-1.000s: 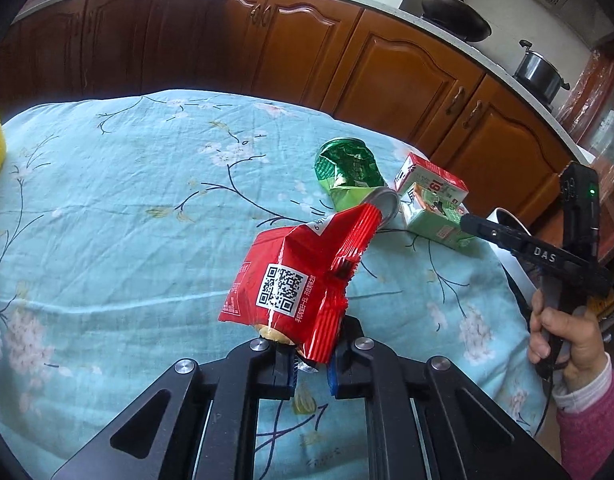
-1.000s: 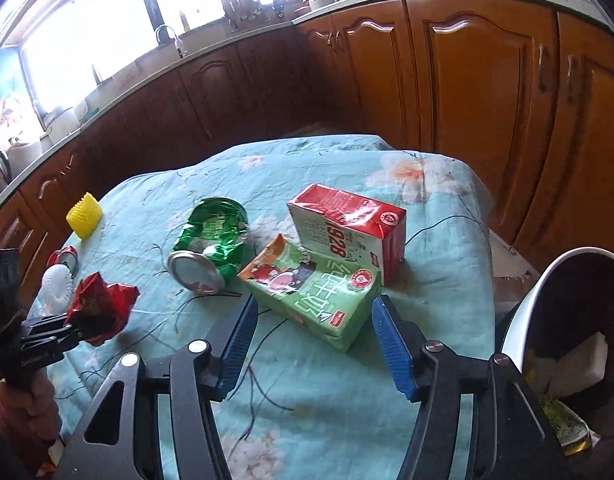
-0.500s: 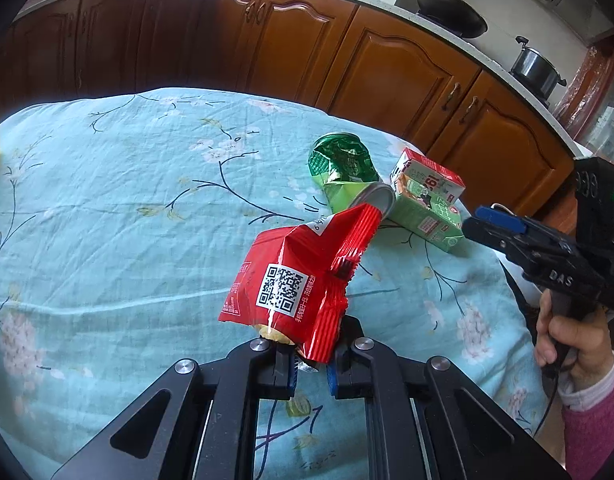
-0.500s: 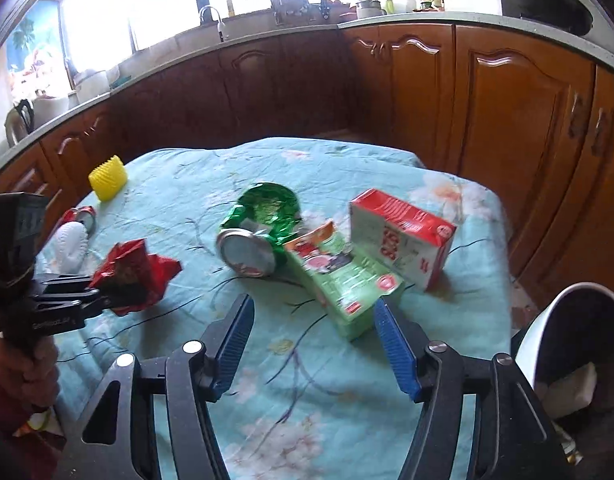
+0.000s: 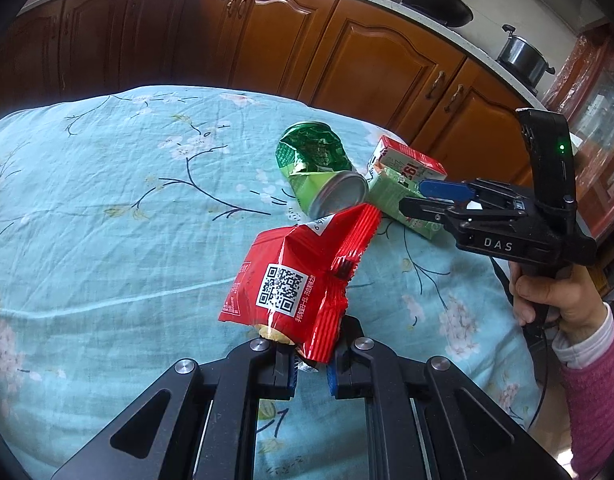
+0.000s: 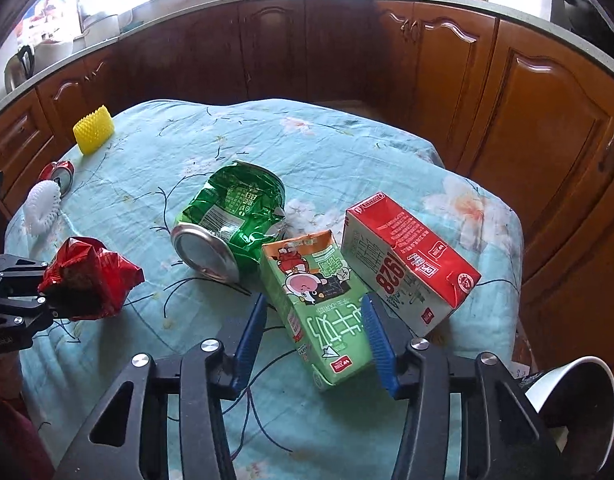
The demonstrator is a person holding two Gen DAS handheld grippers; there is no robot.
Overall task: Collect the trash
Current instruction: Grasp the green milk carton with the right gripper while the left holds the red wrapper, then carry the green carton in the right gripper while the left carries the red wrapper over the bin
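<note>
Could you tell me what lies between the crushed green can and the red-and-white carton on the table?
In the right wrist view, the green carton lies between the crushed green can and the red-and-white carton, touching both.

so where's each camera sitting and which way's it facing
Left wrist: on the left gripper, looking down over the cloth at its red snack wrapper; right gripper and hand show.
Right wrist: on the right gripper, jaws closing around the green carton; left gripper shows.
Shared: crushed green can, both cartons.
</note>
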